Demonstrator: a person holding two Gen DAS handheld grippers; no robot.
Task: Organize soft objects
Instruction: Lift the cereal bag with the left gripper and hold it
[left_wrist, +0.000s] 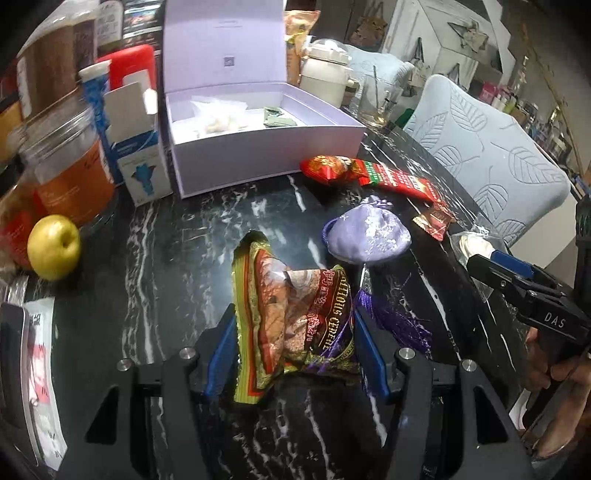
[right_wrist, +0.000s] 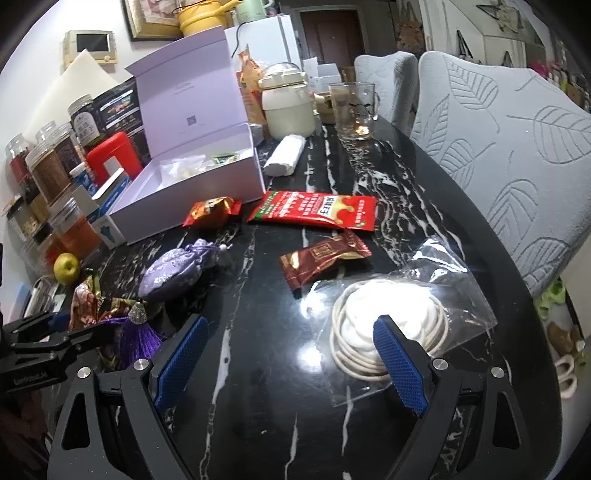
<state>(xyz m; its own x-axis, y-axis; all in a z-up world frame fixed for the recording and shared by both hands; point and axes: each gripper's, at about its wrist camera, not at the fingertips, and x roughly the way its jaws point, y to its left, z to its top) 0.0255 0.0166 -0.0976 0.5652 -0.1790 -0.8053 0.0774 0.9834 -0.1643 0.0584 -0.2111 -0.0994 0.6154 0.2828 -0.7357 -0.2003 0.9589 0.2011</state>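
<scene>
My left gripper (left_wrist: 293, 343) is shut on a crinkled cereal packet (left_wrist: 291, 317), which sits upright between its blue pads above the black marble table (left_wrist: 184, 240). A lilac pouch (left_wrist: 367, 236) lies just beyond it, with a purple tassel (right_wrist: 136, 336) beside. My right gripper (right_wrist: 291, 358) is open and empty, low over the table; a clear bag with a white cord (right_wrist: 388, 325) lies by its right finger. A brown packet (right_wrist: 325, 258), a flat red packet (right_wrist: 314, 208) and a small red packet (right_wrist: 210, 210) lie further off. The open lilac box (left_wrist: 258, 147) holds small bags.
Jars (left_wrist: 70, 173), cartons (left_wrist: 136, 147) and a yellow apple (left_wrist: 53, 247) crowd the table's left side. A cream pot (right_wrist: 288, 107), a glass mug (right_wrist: 354, 110) and a white roll (right_wrist: 284, 155) stand behind the box. Grey chairs (right_wrist: 517, 155) line the right edge.
</scene>
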